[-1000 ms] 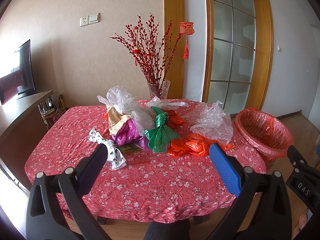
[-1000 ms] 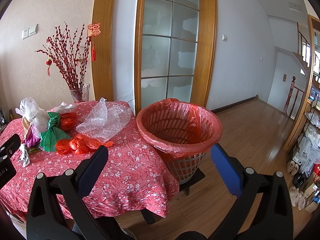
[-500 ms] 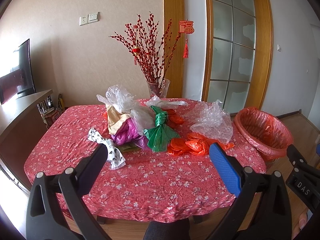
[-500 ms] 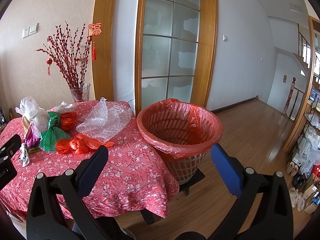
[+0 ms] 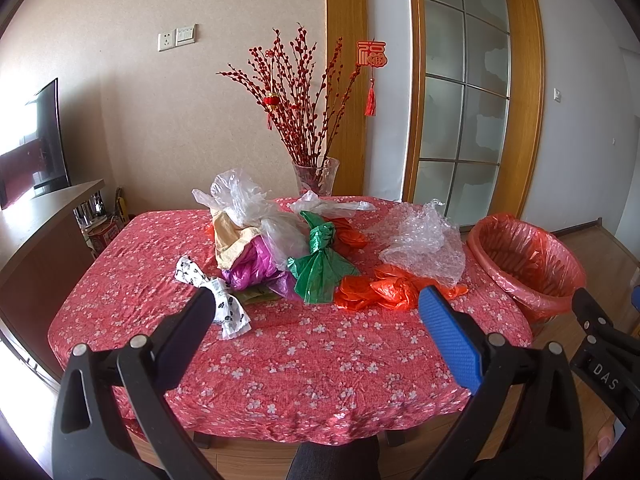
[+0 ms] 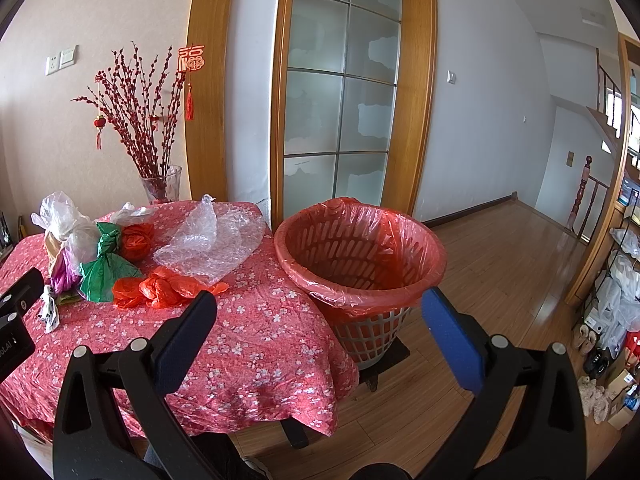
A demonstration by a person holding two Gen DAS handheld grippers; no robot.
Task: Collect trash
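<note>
Crumpled plastic bags lie in a heap on the table with the red flowered cloth (image 5: 312, 364): a green knotted bag (image 5: 320, 264), an orange bag (image 5: 384, 290), clear bubble wrap (image 5: 424, 240), a purple and beige bundle (image 5: 248, 252) and a white patterned wrapper (image 5: 216, 296). A basket lined with a red bag (image 6: 360, 256) stands beside the table's right end. My left gripper (image 5: 316, 336) hovers open over the table's near edge, short of the heap. My right gripper (image 6: 320, 332) is open too, in the air between the table corner and the basket.
A glass vase of red branches (image 5: 316, 176) stands at the table's far edge. A dark sideboard (image 5: 36, 240) runs along the left. Wooden floor (image 6: 500, 264) stretches to the right of the basket, with shelves of clutter (image 6: 616, 304) at the far right.
Both views have barely shifted; the grippers hold nearly still and stay open.
</note>
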